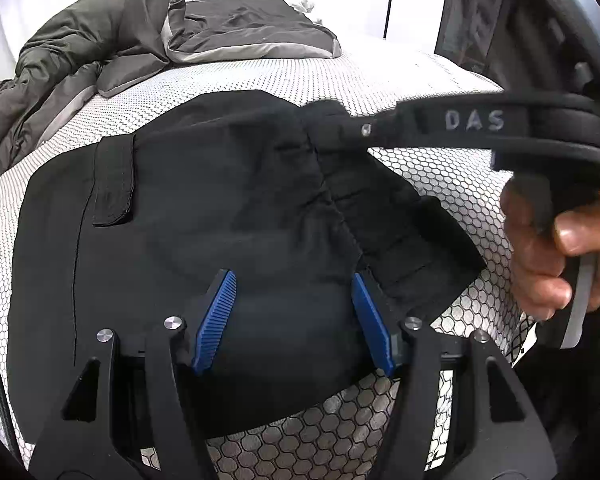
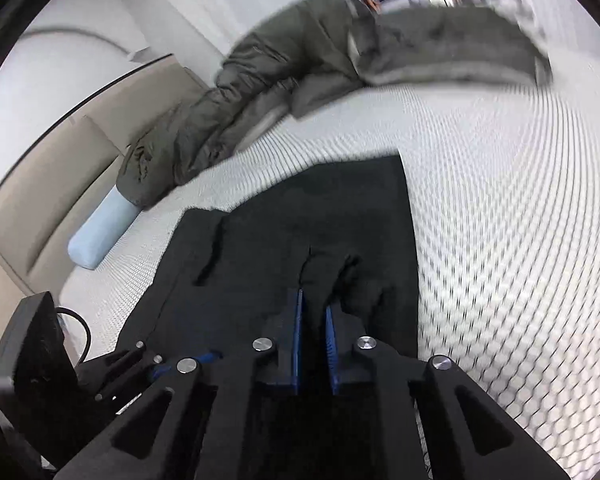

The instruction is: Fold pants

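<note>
Both tongs are down at the pants (image 1: 204, 216), which lie spread flat and dark on the honeycomb-patterned mattress (image 1: 440, 76), waistband end nearest us. Our right gripper (image 2: 314, 312) has its blue pads pinched nearly together on a fold of the black cloth at the waistband; in the left wrist view we see it reaching in from the right, its tip buried in a raised ridge of fabric. Our left gripper (image 1: 296, 300) stands about half open, its pads apart with pants cloth lying between them but not pressed, so it holds nothing yet.

We judge that the fold is just starting: one corner is caught, the other is not.

Risks from here, as we read them:
- If the right hand (image 1: 556, 256) lifts before the left one closes, the waistband will rise lopsided and the fold will come out skewed.
- The right pinch looks shallow. It may hold only the top layer, so the lower layer could stay behind and bunch.
- The cloth looks thin and slick, so a quick pull might slip it out of the pads.
- The left pads sit over a flat stretch, not an edge, and closing there may gather a pucker instead of a clean hem.
- A grey-green duvet (image 1: 100, 36) lies heaped at the far side, well apart from the pants.
</note>
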Demonstrator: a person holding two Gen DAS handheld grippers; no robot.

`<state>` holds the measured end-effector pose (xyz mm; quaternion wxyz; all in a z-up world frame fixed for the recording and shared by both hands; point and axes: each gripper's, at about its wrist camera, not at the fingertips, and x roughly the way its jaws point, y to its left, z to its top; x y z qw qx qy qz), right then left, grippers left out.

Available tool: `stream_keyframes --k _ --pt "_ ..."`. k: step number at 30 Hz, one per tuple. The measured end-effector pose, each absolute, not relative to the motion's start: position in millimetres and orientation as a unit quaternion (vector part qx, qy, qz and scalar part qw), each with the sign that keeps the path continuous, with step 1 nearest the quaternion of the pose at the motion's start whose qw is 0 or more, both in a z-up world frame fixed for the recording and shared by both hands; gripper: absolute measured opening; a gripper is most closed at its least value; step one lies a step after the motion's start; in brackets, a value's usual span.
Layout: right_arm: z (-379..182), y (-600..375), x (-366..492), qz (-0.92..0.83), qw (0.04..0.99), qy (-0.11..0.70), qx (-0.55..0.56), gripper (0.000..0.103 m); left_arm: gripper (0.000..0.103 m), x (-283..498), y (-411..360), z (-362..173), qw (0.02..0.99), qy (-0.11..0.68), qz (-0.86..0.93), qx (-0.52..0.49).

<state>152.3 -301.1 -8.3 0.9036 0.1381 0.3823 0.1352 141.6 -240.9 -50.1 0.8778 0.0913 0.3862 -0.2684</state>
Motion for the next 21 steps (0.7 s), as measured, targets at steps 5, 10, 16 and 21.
stream_keyframes --k 5,10,16,21 --pt "-32 -308 167 0.094 0.889 0.434 0.112 0.01 0.058 140 -244 -55 0.878 0.384 -0.266 0.103" --pt "-9 -319 151 0.117 0.885 0.423 0.159 0.022 0.058 140 -231 -43 0.879 0.389 -0.268 0.066" --pt "-18 -314 131 0.159 0.859 0.45 0.185 0.022 0.058 135 -224 -31 0.891 0.362 -0.273 0.036" --pt "-22 -313 141 0.177 0.85 0.448 0.214 0.022 0.058 138 -229 -37 0.883 0.373 -0.284 0.031"
